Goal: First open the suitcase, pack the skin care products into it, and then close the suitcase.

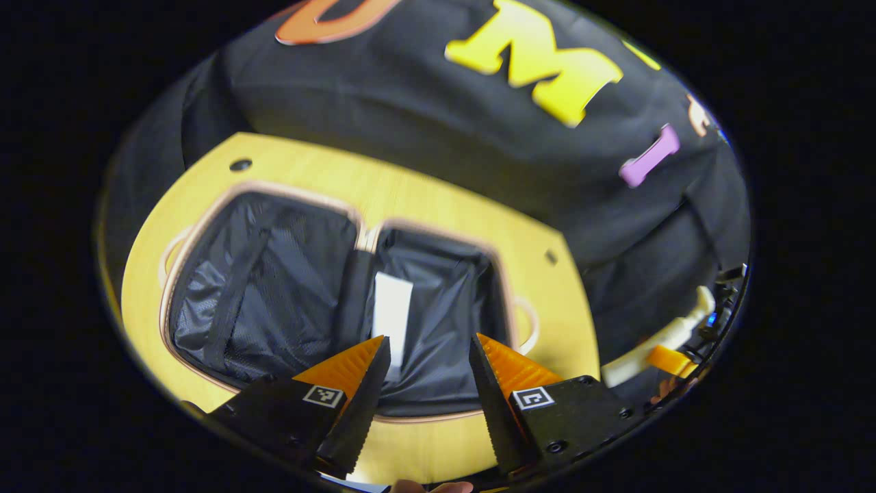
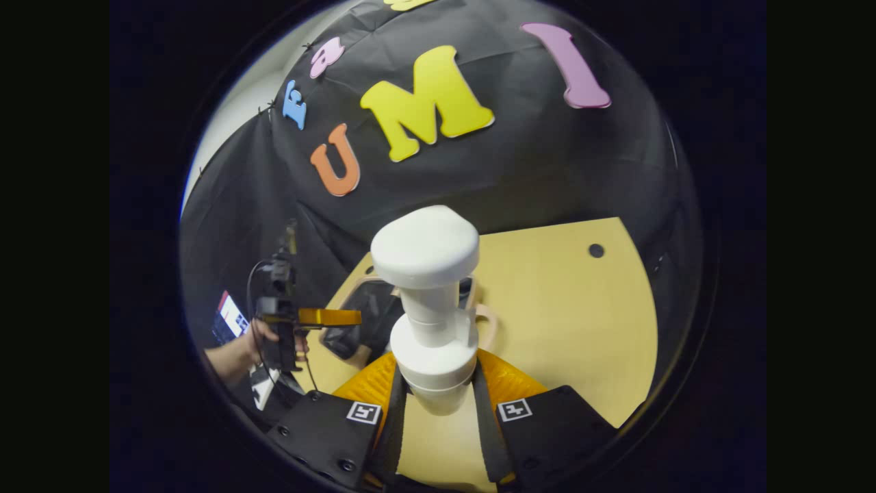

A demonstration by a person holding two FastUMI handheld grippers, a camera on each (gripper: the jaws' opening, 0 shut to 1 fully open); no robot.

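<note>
The suitcase (image 1: 274, 294) lies open and flat on the wooden table (image 1: 424, 198), both halves lined in black. A flat white item (image 1: 391, 308) rests in its right half. My left gripper (image 1: 430, 346) hovers open over the suitcase's near edge, with nothing between its fingers. In the right gripper view, a white pump bottle (image 2: 434, 301) stands upright with my right gripper (image 2: 438, 376) shut on its lower body. Behind the bottle is part of the suitcase (image 2: 359, 315). Farther left, a hand (image 2: 239, 352) holds the left gripper (image 2: 291, 318). The bottle (image 1: 667, 335) also appears at the far right of the left gripper view.
The table (image 2: 568, 308) has small round holes (image 2: 596, 250) near its corners and ends at the black cloth wall behind. A lit screen (image 2: 231, 318) sits low at the left, off the table. Bare tabletop lies to the right of the suitcase.
</note>
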